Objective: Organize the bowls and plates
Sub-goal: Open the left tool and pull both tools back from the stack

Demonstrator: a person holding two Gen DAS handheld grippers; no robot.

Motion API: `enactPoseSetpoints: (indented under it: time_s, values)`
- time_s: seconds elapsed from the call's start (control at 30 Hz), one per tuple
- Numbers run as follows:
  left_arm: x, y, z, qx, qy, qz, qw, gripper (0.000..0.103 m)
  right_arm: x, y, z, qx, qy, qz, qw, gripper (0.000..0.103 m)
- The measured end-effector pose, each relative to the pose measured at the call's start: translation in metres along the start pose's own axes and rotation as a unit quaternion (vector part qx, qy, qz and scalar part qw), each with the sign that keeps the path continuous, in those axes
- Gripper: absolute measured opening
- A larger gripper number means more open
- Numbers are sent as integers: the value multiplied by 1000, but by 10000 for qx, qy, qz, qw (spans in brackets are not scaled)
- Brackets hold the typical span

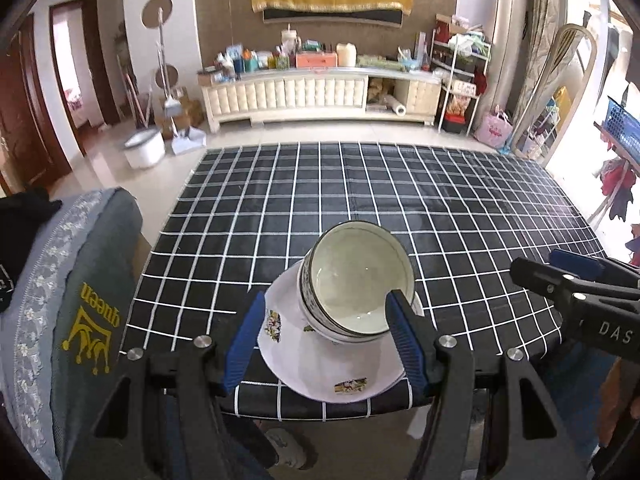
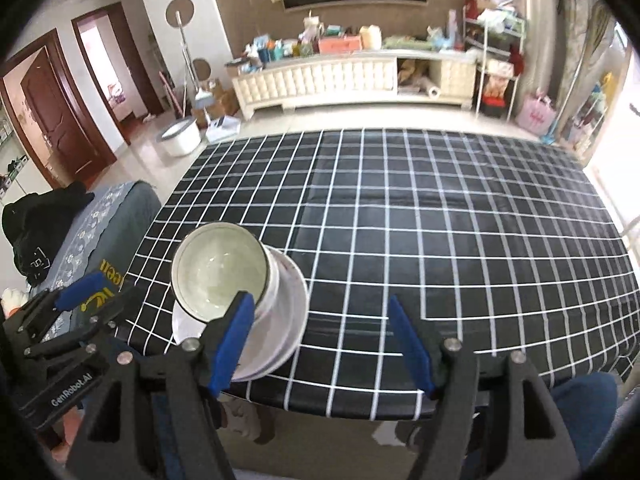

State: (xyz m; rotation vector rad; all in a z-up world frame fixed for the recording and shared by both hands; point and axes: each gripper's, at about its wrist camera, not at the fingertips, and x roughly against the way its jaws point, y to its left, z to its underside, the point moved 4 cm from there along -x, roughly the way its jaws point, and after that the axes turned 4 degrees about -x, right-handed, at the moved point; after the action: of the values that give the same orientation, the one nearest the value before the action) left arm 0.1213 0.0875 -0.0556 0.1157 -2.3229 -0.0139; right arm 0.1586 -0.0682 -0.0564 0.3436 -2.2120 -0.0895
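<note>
One checked table (image 1: pixel 360 184) fills mid-frame; at its lower-centre edge a white plate (image 1: pixel 288 344) carries nested bowls (image 1: pixel 360 280), stacked to save space. Both the left gripper (image 1: pixel 324 340) and right gripper (image 2: pixel 320 340) hang spread apart, empty.

Count, taken relative to the checked tablecloth (image 1: pixel 400 200):

- Bowls: at least two, nested as one bowl stack (image 1: pixel 356 280) near the cloth's near edge; a lower rim shows beneath the top bowl, exact number hard to tell.
- Plates: at least one white plate (image 1: pixel 340 368) under the stack; layered rims in the right wrist view suggest more, count unclear.
- Grippers: two, the left gripper (image 1: pixel 328 344) and the right gripper (image 2: pixel 320 340), both at the cloth's near edge, two blue-padded fingers each.
- Chairs: one, a chair back (image 1: pixel 80 300) with a grey cover, left of the cloth.
- Buckets: one white bucket (image 1: pixel 144 150) on the floor beyond the cloth's far left corner.
- Doorways: two, beyond the cloth's left side.
</note>
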Motion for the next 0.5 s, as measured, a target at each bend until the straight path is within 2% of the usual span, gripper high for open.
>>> enactPoseSetpoints:
  time_s: [0.17,0.23,0.33,0.4,0.47,0.5]
  values:
    - [34,-7,7,51,-450,-118,9989,62,24,-8,13,-32,-275,29,9996,74]
    - [45,-9,10,59,-669,-126,9977,78,37,-9,18,-8,-435,43,9990,74]
    - [60,-17,17,-8,-925,24,9957,82,53,-5,25,120,-726,121,9972,75]
    - [65,-22,22,-101,-981,67,9951,83,64,-1,30,267,-977,201,9947,79]
    - [73,-28,28,-237,-1106,53,9936,87,72,-1,37,361,-1137,278,9925,88]
    - [76,-29,31,-267,-1175,50,9927,92,77,-5,41,402,-1184,271,9918,91]
